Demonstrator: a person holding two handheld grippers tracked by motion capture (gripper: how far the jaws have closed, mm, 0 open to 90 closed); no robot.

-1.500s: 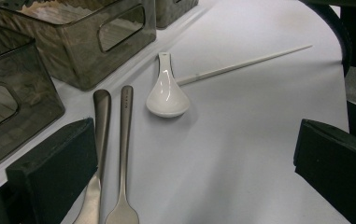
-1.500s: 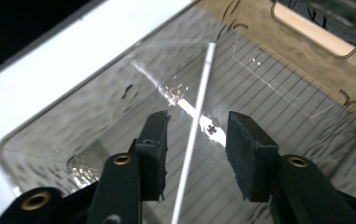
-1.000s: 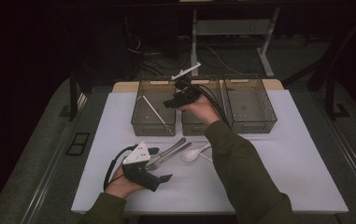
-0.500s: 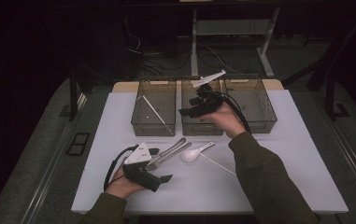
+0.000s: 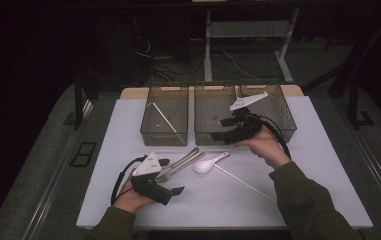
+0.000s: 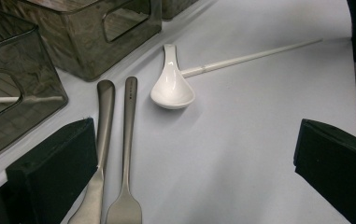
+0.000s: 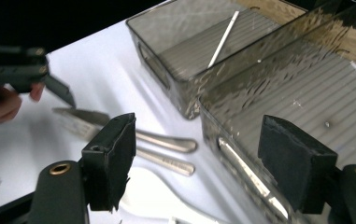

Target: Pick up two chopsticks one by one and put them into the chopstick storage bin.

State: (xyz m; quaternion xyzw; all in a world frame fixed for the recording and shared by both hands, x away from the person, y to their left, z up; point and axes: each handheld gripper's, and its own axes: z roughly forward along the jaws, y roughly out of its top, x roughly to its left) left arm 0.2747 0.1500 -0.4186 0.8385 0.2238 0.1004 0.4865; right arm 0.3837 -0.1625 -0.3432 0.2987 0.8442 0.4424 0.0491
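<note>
Sorting looks barely begun: one stick [image 5: 167,121] lies in the left bin [image 5: 164,135] at 11 o'clock, while fork [image 6: 128,154], knife [image 6: 102,140], spoon [image 6: 171,84] and another stick [image 5: 245,184] wait mid-table, both right gripper [image 5: 228,129] (its jaws have just been opening, nothing between them) and left gripper [image 5: 170,184] gaping empty.

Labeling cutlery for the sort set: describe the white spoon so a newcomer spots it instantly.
Start at the three smoky bins at the back of the white table. In front of the middle bin lies the white spoon: short, deep-bowled, glossy ceramic, unlike the two metal utensils and the thin white stick beside it.
</note>
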